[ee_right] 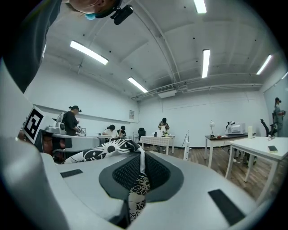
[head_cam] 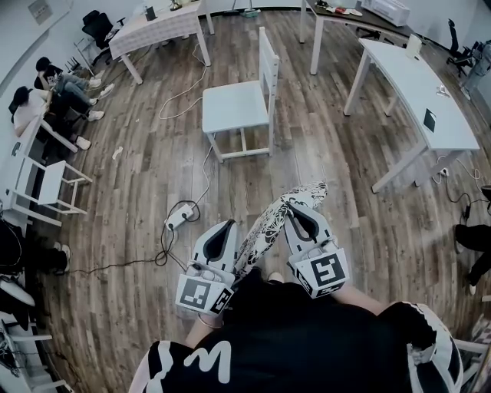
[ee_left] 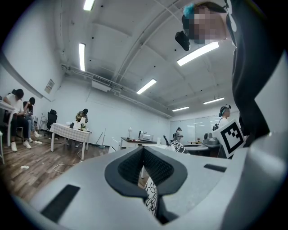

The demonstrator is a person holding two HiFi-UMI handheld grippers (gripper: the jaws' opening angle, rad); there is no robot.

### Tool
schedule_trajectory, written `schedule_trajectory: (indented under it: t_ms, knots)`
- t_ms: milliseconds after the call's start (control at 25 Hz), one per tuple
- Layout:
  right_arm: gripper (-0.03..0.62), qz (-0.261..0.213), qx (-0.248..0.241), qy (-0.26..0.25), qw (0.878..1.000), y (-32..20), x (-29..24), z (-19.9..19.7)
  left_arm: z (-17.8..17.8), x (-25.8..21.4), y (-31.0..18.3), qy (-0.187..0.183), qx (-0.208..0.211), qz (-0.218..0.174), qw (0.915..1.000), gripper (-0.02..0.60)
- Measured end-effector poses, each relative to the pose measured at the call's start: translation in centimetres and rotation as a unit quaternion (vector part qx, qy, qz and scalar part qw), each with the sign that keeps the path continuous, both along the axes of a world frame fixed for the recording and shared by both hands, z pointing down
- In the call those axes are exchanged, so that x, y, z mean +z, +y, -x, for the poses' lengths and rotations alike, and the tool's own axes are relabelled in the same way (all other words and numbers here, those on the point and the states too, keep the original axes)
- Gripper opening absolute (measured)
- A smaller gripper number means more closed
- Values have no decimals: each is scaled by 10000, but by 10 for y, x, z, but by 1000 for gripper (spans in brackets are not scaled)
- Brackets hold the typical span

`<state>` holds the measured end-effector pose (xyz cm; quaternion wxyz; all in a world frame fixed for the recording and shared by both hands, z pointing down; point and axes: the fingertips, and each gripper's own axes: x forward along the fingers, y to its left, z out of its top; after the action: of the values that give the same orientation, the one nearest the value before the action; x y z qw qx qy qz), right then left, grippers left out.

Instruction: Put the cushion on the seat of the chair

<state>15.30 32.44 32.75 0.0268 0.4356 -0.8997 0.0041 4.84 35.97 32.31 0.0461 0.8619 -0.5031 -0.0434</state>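
Head view hides a fair bit from me. The person's dark top (head_cam: 307, 338) fills the bottom edge and covers both hands, and the near end of the cushion (head_cam: 265, 226) drops out of sight between the marker cubes.

I count one cushion, black-and-white patterned, held on edge in the air between two tools. The left tool (head_cam: 225, 230) is clamped on one side of it. In the left gripper view its pads (ee_left: 157, 168) are pressed together with a strip of patterned fabric pinched in the gap, and the grey tool body blocks most of the rest. The right tool (head_cam: 298, 213) is closed on the other side. In the right gripper view its pads (ee_right: 123, 173) squeeze the fabric while the cushion bulges off to the left.

One white chair (head_cam: 234, 106) stands ahead, well apart from the cushion.

I make out three tables: a long white table (head_cam: 418, 96) on the right, a second table (head_cam: 330, 11) cut off by the top edge, and a checked-cloth table (head_cam: 157, 27). Two seated people (head_cam: 57, 80) are at the left.

The wood-plank floor (head_cam: 138, 169) carries a power strip (head_cam: 178, 219) and trailing cables. The walls are white, with strip lights (ee_right: 204, 60) overhead.
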Motion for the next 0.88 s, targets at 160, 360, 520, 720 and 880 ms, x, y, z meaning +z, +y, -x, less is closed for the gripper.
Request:
schedule_trajectory:
  t_ms: [160,360,520,720,880]
  knots:
    - [29,88,0,-64,9999,5,4,1,-2,5,13,-66,32,91,9999,3]
    - [29,169,-14,-107,9998,1,6,6,-6,12,15,-73,158,217,9996,3]
    - [29,168,51,-101,9998,-7,4,7,-3,7,4,-116,200,114,9997,3]
    - [29,134,146,-136,9997,-24,-2,15,3,7,-16,-104,356,97,9993,3]
    - [29,91,189,-82,9997,-42,-3,23,13,8,-39,-86,411,108,9991,3]
